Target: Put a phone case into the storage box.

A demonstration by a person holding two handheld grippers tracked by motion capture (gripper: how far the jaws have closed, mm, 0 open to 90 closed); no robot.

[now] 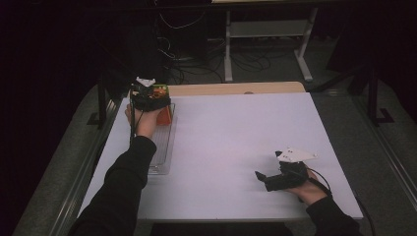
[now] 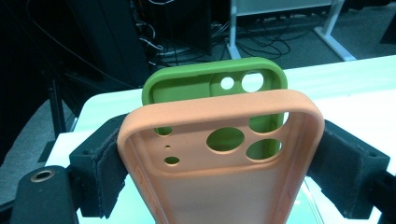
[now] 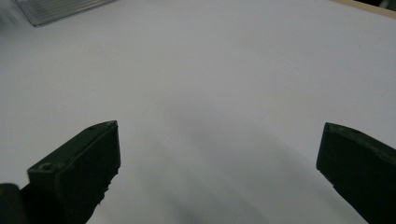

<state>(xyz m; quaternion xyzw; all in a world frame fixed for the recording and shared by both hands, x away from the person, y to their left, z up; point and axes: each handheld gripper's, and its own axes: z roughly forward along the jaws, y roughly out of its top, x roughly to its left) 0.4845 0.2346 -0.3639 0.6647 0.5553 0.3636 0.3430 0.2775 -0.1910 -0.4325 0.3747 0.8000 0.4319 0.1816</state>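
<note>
Gripping an orange case (image 2: 219,163) by its two long edges, left gripper (image 2: 219,158) at the far left corner of the counter (image 1: 236,142), fingers (image 2: 100,172) spread wide with the pads pressed against the case sides. Held upright in the left gripper view, open side toward the camera, lens cutouts near the top. Directly behind it, a green case (image 2: 205,84), also upright, its upper rim and two round cutouts visible above the orange one; whether touching the orange case could not be told. Seen from the high view, orange case (image 1: 164,115) and green case (image 1: 160,89) both at the far end of a clear tray (image 1: 162,147) lying lengthwise along the left edge of the counter, with the left gripper (image 1: 147,98) over that end and the left hand (image 1: 145,120) just behind it.

Resting near the right front corner of the counter, right gripper (image 1: 268,179), well apart from the tray, pointed left. Fingers (image 3: 79,168) stood wide apart in the right gripper view, nothing between them, bare white surface below. Corner of the tray (image 3: 60,9) visible at the upper left of that view.
</note>
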